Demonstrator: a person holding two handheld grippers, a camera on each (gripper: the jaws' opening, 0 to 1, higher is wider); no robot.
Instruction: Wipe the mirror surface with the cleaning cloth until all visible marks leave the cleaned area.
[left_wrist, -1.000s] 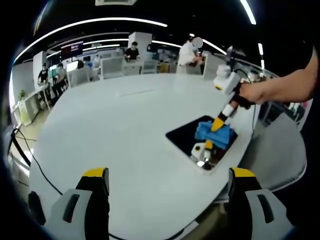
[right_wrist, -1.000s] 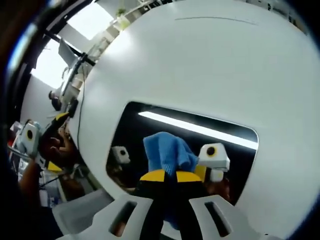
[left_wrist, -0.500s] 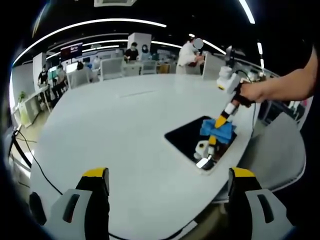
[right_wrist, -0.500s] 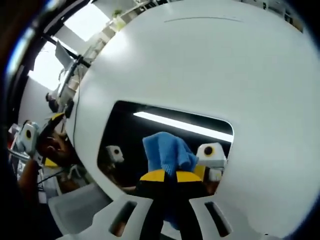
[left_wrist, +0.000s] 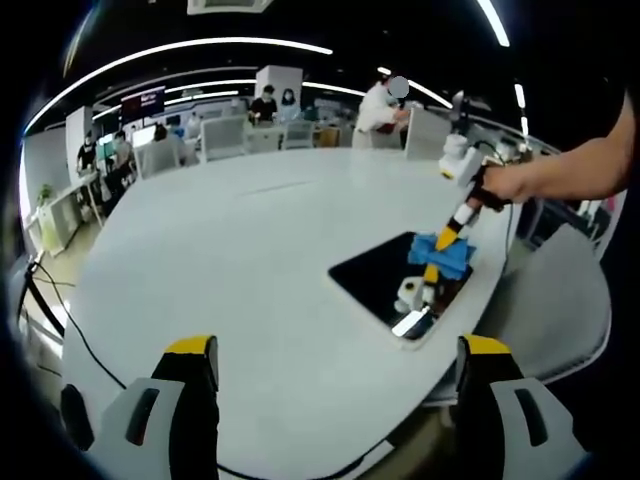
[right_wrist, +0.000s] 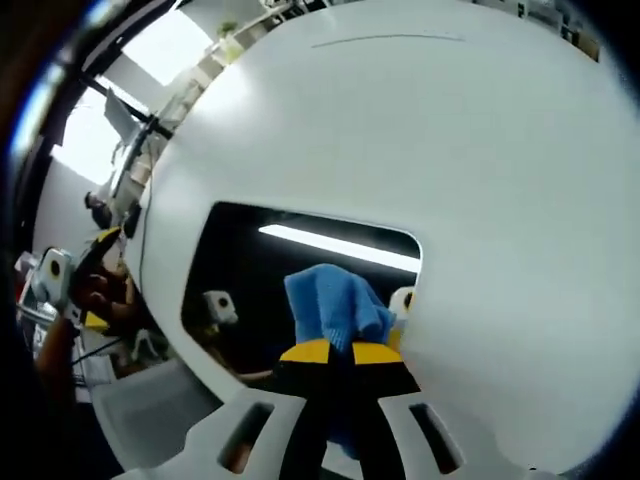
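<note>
While the right gripper (right_wrist: 335, 352) presses the cloth (right_wrist: 333, 305) to the mirror (right_wrist: 262, 275), the left gripper (left_wrist: 337, 360) is held apart from it.

In the right gripper view, the yellow-tipped jaws are clenched together on the blue cloth, which bunches up from between them and rests on the dark mirror surface toward its right end. The mirror lies flat on the white table (right_wrist: 450, 140) and reflects a bright strip light. In the left gripper view, the mirror (left_wrist: 385, 280) sits near the table's right edge, with the cloth (left_wrist: 447, 256) at its far right corner under the right gripper (left_wrist: 440, 243), held by a hand (left_wrist: 512, 185). The left gripper's jaws stand wide apart, grasping nothing. Marks on the glass are probably too small to make out.
</note>
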